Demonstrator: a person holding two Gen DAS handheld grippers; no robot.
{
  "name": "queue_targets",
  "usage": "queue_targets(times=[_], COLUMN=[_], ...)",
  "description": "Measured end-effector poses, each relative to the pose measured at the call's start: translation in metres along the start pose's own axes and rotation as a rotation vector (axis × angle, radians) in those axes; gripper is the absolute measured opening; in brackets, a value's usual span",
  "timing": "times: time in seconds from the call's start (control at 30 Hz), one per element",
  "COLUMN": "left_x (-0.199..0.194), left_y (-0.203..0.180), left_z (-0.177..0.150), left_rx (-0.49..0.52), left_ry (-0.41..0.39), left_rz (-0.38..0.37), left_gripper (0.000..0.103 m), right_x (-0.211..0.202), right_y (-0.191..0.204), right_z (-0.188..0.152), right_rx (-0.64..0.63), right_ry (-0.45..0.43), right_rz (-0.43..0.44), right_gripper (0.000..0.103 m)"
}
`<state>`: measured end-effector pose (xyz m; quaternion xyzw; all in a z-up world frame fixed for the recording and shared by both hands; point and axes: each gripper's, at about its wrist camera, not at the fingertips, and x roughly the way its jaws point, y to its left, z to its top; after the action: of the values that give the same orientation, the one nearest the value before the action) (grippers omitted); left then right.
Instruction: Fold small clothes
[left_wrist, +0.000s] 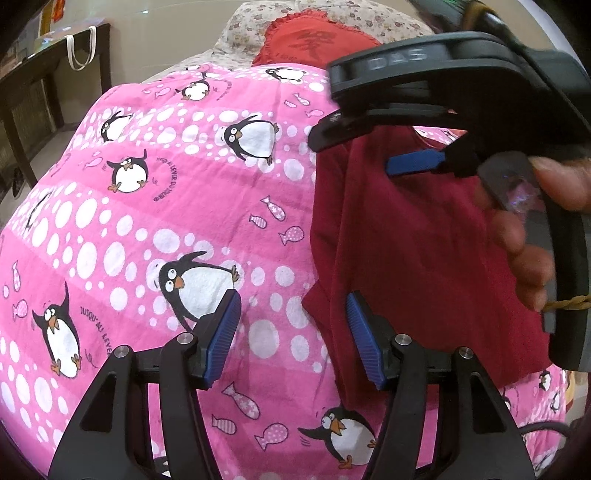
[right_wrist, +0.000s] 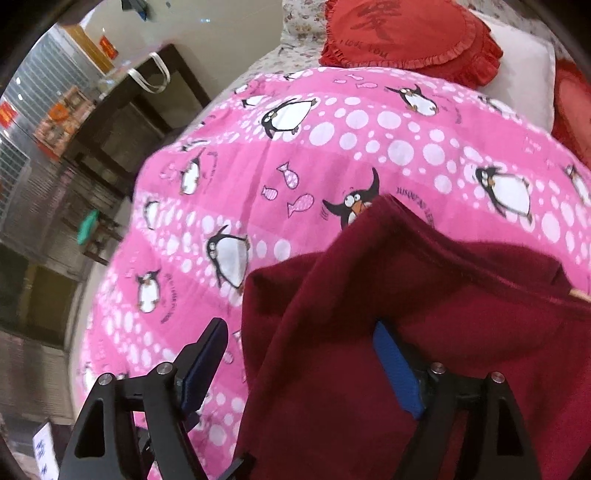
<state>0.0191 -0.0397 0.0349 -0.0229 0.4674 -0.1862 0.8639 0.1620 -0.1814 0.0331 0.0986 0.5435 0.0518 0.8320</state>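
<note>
A dark red garment (left_wrist: 406, 240) lies bunched on a pink penguin blanket (left_wrist: 166, 221), at the right of the left wrist view. My left gripper (left_wrist: 291, 339) stands open just above the blanket, its right pad (left_wrist: 364, 339) beside the garment's left edge. My right gripper (left_wrist: 354, 155) hovers over the garment's far end, held by a person's hand (left_wrist: 524, 240). In the right wrist view the garment (right_wrist: 406, 295) rises in folds between the wide-open jaws of my right gripper (right_wrist: 299, 369). The pads do not press on it.
The blanket (right_wrist: 369, 147) covers a bed. A red frilled heart cushion (left_wrist: 314, 40) (right_wrist: 399, 33) and a white pillow (right_wrist: 524, 74) lie at the head. A dark wooden table (left_wrist: 37, 74) (right_wrist: 140, 110) stands beyond the bed's left edge.
</note>
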Motion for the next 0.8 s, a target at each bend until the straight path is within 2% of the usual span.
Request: queue_targets(times=[0.27, 0.53, 0.63, 0.8], left_x=[0.000, -0.001, 0.001, 0.001], left_y=[0.003, 0.004, 0.009, 0.016], left_z=[-0.004, -0.010, -0.010, -0.015], left_rx=[-0.032, -0.069, -0.086, -0.107], left_ry=[-0.007, -0.008, -0.012, -0.013], left_rz=[-0.015, -0.032, -0.031, -0.047], left_gripper=[0.060, 0.060, 0.066, 0.068], right_x=[0.019, 0.029, 0.033, 0.036], right_y=[0.029, 0.036, 0.039, 0.043], right_z=[-0.002, -0.003, -0.002, -0.007], right_rx=[-0.140, -0.158, -0.173, -0.182], right_ry=[0.031, 0.044, 0.048, 0.035], right_rz=[-0.175, -0.221, -0.247, -0.284], right_gripper=[0.092, 0.098, 0.099, 0.100])
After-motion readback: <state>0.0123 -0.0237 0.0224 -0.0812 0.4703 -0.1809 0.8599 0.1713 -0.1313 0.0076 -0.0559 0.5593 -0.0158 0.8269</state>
